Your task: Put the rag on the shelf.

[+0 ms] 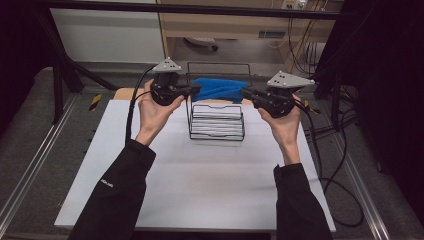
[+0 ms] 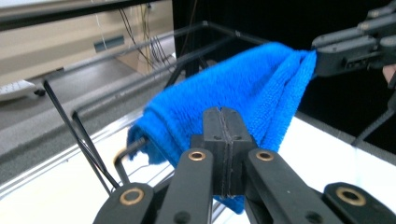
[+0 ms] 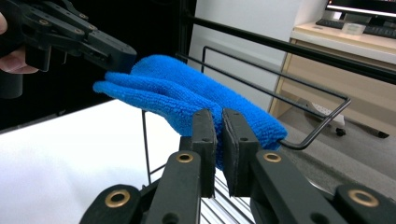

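A: Anyone able to read any text in these shots?

B: Not really. There's a small white mark on the person's left sleeve (image 1: 106, 183) in the high view, probably a brand, but it's too tiny to make out.

A: What about that label (image 1: 272, 34) on the wooden furniture at the back?

B: Just a grey blur with pale specks. Nothing legible anywhere.

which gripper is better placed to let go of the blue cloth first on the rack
Right, probably. The right gripper has a slight gap between its jaws; the left gripper is clamped on the blue cloth, which drapes the wire rack.
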Available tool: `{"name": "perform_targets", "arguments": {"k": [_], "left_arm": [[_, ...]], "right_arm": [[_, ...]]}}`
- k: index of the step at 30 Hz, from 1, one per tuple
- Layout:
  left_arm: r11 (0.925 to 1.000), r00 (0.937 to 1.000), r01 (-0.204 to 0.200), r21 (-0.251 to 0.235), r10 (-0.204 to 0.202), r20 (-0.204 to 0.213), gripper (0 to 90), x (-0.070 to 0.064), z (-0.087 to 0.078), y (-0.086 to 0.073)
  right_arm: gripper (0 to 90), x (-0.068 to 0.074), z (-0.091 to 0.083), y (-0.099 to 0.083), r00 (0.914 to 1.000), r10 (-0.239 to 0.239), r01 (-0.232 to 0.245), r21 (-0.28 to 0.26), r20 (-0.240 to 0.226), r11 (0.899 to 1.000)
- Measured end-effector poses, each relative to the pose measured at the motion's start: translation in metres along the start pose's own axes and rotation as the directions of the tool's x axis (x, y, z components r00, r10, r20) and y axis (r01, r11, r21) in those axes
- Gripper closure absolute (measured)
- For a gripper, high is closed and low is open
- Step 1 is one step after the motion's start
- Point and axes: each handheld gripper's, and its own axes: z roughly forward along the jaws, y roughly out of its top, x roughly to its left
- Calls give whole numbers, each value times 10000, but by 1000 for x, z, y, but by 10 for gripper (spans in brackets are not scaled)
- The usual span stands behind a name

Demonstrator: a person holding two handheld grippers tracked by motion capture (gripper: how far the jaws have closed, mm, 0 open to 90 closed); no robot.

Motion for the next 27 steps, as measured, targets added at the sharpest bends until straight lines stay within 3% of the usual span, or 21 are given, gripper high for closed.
{"name": "perform_targets", "arguments": {"k": [11,19,21,24,27], "left_arm": [[9985,9997,-240,499,240,22,898,-1,8,-13],[9969,9991,-378,685,391,-175,898,1,13,-20],[9972,9988,-411,619,427,-254,898,0,14,-22],[9970,9989,-386,664,403,-252,898,1,16,-26],[9965,9988,-379,740,400,-275,898,2,19,-30]], "right_arm": [[772,1,4,-3,9998,41,-35,301,-208,9995],[684,2,1,5,9987,354,-362,-215,-375,9991],[721,4,3,5,9983,396,-402,-114,-424,9991],[847,5,7,-1,9975,605,-593,334,-367,9977],[900,4,10,-13,9938,1034,-1005,668,-415,9927]]}}
